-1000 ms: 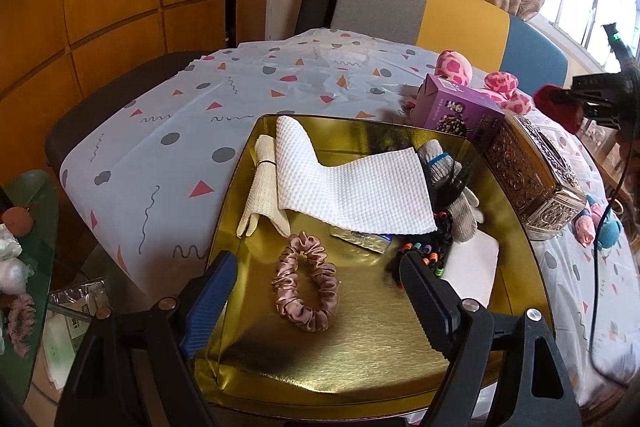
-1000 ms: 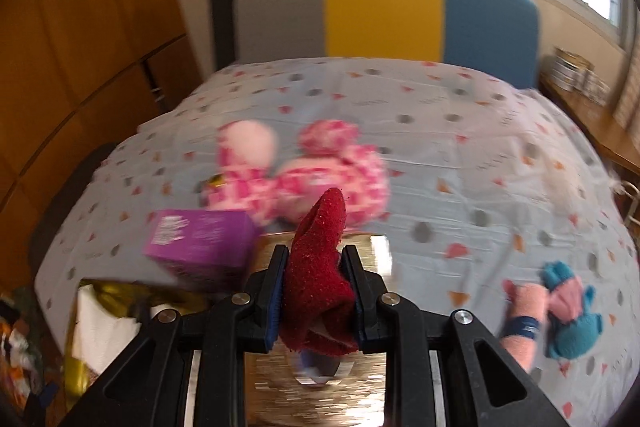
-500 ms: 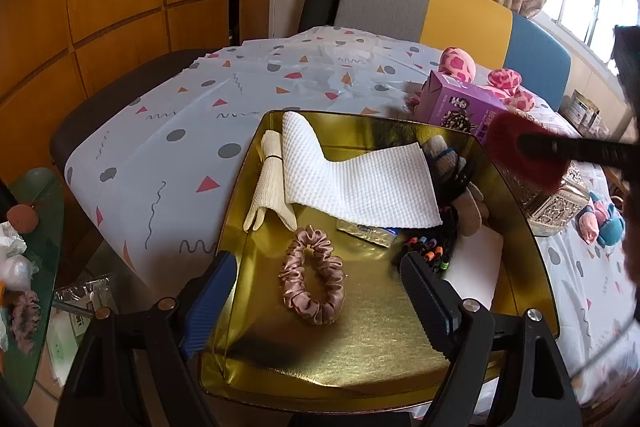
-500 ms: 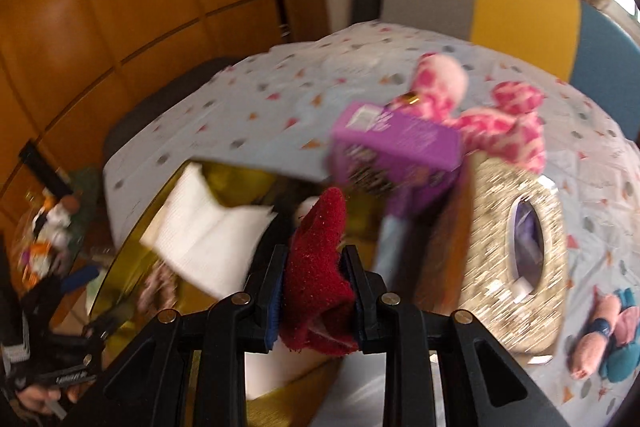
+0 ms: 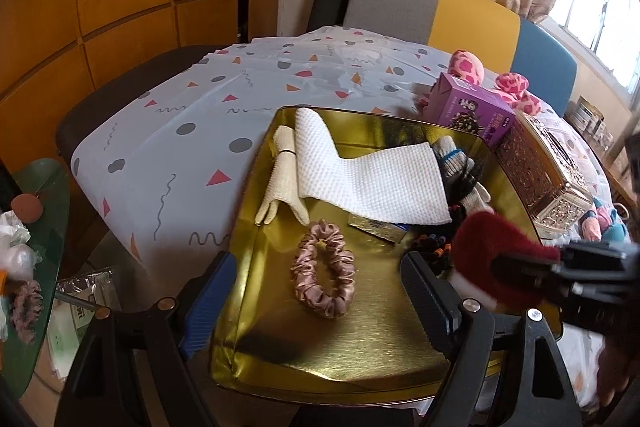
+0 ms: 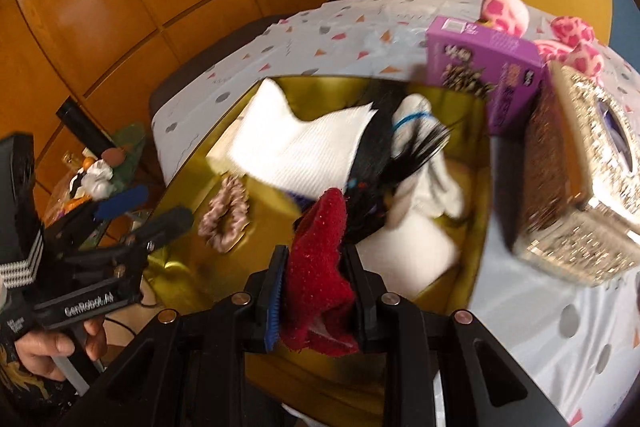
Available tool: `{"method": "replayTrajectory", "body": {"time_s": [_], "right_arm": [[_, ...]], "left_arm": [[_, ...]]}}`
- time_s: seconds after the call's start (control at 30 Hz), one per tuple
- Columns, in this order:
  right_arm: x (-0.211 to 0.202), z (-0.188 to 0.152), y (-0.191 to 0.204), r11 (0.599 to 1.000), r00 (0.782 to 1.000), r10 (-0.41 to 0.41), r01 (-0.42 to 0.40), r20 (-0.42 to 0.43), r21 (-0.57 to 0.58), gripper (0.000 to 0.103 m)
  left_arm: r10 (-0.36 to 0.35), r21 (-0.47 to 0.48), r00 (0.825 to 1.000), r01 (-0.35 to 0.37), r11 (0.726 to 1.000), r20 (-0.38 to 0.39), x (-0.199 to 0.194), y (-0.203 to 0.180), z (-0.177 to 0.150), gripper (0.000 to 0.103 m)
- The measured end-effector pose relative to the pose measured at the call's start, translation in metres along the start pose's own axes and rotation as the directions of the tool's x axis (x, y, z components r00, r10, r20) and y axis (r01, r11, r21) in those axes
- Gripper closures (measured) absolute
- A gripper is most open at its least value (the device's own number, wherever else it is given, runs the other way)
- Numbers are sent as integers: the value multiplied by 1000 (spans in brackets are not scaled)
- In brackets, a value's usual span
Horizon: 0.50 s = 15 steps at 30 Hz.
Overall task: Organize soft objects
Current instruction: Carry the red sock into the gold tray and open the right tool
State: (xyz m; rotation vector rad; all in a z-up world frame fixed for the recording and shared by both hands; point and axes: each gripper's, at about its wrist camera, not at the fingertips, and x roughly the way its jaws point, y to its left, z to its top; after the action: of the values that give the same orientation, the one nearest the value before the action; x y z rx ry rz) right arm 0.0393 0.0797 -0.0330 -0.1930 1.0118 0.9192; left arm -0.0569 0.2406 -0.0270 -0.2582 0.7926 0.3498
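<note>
Now the right gripper (image 6: 316, 291) has its fingers clamped on a fuzzy red sock (image 6: 320, 267), held over the near right part of the shiny gold tray (image 5: 320, 359). Left gripper (image 5: 316, 291) hovers at the tray's near edge, fingers spread wide, nothing between them. Inside the tray: a ruffled, satiny pink scrunchie (image 5: 324, 275), a waffle-textured white cloth (image 5: 372, 179), a cream knit glove (image 5: 282, 183). Beside it stand a purple carton (image 5: 468, 107) and an embossed metallic tissue box (image 5: 544, 175).

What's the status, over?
Right gripper shut on red sock, above gold tray. Left gripper open, empty. Scrunchie and towel already inside.
</note>
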Motion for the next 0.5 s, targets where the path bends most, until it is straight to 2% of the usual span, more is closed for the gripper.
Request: {"method": "replayTrajectory", "body": {"time_s": [0.3,0.5], "right_arm": [[28,0,35,998,997,66,-67,-27,-17,77],[63,4,48,999,996,35,-38,-80,-27,75]], "left_arm": [[38,-48,999,-38,998,17,-5,21,2,19],[62,-65,998,-61,996,21,-7,31,3,19]]}}
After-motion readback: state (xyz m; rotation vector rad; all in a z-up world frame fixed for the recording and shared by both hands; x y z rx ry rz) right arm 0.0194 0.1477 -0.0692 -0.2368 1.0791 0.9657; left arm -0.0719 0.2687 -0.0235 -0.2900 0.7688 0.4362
